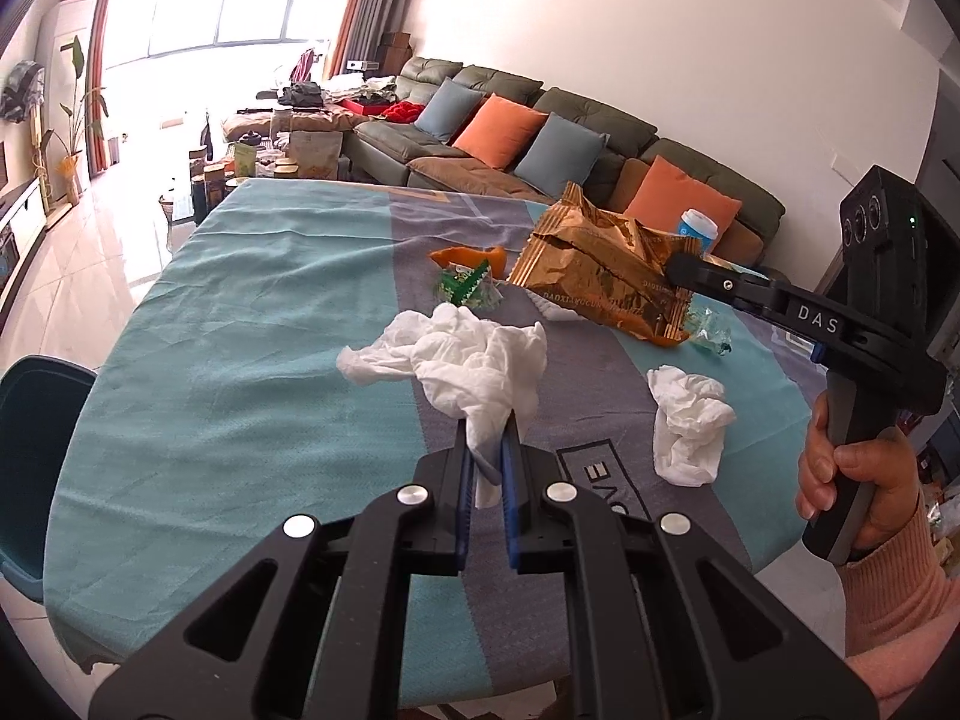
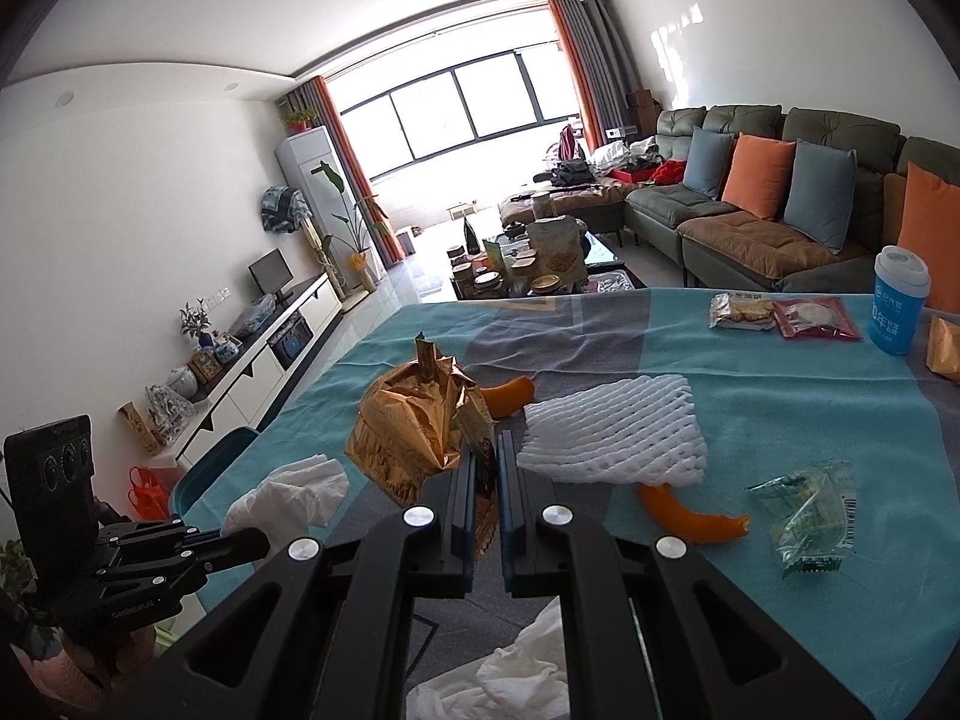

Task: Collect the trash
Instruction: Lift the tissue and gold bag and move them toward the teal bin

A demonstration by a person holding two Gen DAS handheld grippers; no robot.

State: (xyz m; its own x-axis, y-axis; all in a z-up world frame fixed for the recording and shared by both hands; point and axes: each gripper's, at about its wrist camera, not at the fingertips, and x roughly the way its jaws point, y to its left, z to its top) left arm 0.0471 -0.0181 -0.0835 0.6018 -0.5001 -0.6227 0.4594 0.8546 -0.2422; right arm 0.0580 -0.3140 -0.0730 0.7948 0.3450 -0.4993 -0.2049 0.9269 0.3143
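Observation:
My left gripper (image 1: pixel 486 426) is shut on a crumpled white tissue (image 1: pixel 462 360) and holds it over the table's teal and grey cloth (image 1: pixel 240 372). My right gripper (image 2: pixel 487 450) is shut on a crinkled gold snack wrapper (image 2: pixel 414 426), lifted above the cloth; in the left wrist view that wrapper (image 1: pixel 594 276) hangs from the right gripper (image 1: pixel 675 269). A second tissue (image 1: pixel 687 426) lies on the cloth at the right. Green candy wrappers (image 1: pixel 468 288) and orange peel (image 1: pixel 468 256) lie behind.
A white foam fruit net (image 2: pixel 612 426), orange peel (image 2: pixel 690 519), a clear green wrapper (image 2: pixel 804 522), snack packs (image 2: pixel 780 315) and a blue cup (image 2: pixel 897 300) are on the table. A teal chair (image 1: pixel 36 450) stands at the left edge. The sofa (image 1: pixel 540 138) is beyond.

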